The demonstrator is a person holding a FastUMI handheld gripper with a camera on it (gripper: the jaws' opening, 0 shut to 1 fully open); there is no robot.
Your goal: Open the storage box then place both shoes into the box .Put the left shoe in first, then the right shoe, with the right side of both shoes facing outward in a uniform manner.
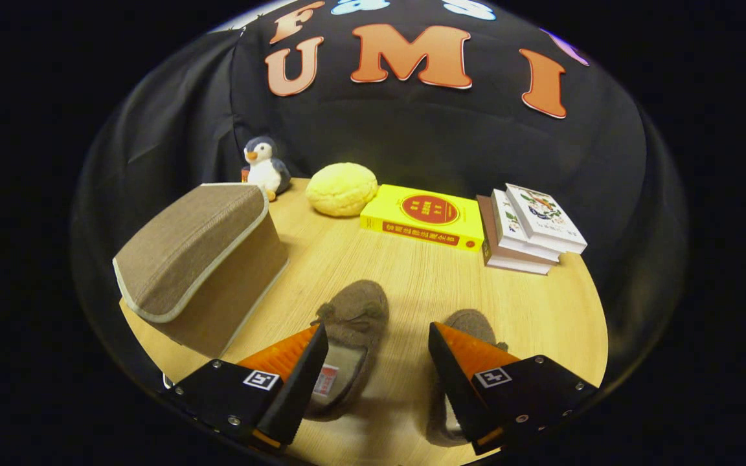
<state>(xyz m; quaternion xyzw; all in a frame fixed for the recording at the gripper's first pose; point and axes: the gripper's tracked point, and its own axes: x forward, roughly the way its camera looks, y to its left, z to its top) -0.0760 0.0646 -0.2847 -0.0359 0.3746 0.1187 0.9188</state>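
Observation:
A brown fabric storage box (201, 262) with a pale trim sits closed on the wooden table (425, 285), to the left of and beyond my fingers. Two brown fuzzy slippers lie side by side, toes pointing away. The left shoe (355, 323) lies just inside my left finger, which covers part of its opening. The right shoe (471, 323) is mostly hidden under my right finger. My gripper (378, 331) is open above the shoes, with bare table between its fingertips and nothing held.
A plush penguin (264, 166) stands behind the box at the back. A yellow round cushion (342, 188), a yellow book (425, 217) and a stack of books (528, 230) line the far side of the table.

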